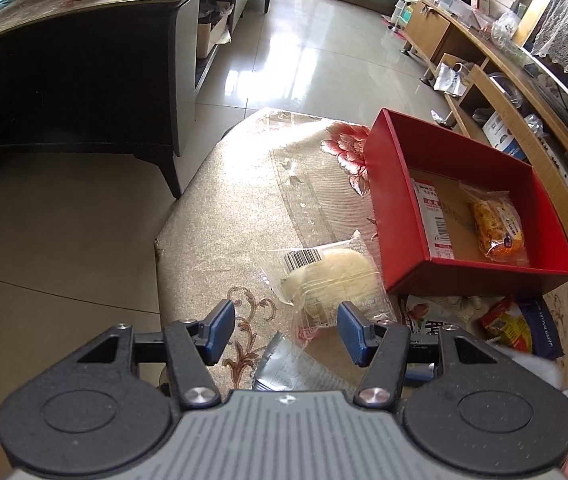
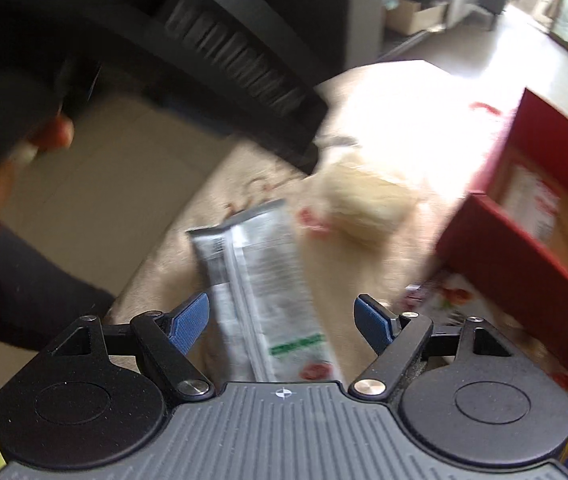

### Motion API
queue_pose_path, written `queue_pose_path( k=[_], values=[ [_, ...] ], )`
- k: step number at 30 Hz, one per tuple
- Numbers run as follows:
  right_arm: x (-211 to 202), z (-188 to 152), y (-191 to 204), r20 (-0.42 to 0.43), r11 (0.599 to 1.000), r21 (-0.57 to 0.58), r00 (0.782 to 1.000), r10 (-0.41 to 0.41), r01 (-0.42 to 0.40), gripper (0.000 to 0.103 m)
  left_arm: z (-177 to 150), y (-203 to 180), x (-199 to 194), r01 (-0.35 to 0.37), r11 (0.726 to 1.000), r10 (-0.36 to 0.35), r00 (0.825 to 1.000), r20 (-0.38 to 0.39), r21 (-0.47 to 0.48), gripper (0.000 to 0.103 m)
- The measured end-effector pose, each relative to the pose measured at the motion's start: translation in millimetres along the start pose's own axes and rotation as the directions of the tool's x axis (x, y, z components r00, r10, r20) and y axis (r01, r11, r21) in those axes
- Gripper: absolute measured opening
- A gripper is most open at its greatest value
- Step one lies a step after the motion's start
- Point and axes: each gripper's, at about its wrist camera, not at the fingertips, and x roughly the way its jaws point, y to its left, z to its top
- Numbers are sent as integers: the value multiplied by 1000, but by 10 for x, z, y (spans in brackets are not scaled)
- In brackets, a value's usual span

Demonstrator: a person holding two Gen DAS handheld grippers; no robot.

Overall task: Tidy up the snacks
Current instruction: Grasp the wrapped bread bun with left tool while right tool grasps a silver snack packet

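Both grippers gape empty: right gripper straddles the silver packet, left gripper faces the bun, both beside the red box, ready for boxing.

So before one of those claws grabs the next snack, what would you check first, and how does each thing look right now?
1. Left gripper free: ok, jaws apart, nothing between the pads.
2. Right gripper free: ok, jaws wide, over the silver snack packet without pressing on it.
3. Red box has room: ok, only a white-and-red packet and an orange snack bag lie inside.
4. Wrapped white bun reachable: ok, it lies on the cloth just ahead of the left gripper.
5. Right view sharp enough to aim: not ok, blurred.
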Motion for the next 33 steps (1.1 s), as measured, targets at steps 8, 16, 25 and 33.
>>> queue_pose_path(
  k=[8,16,25,33],
  values=[
    [118,-108,221,-13,997,-25,997,-72,72,68,35,-46,62,6,1000,-6,1000,-11,29,54],
    [-254,-531,66,-58,983,155,994,-88,96,55,148,-331,327,6,980,6,998,-60,197,57],
    [-588,-967,-118,-62,937,331,993,-97,112,54,351,-687,639,-65,937,83,996,-39,344,70],
    [-530,-1034,-362,-77,924,367,993,-90,112,56,257,-839,919,-51,904,112,987,-119,424,74]
  ],
)
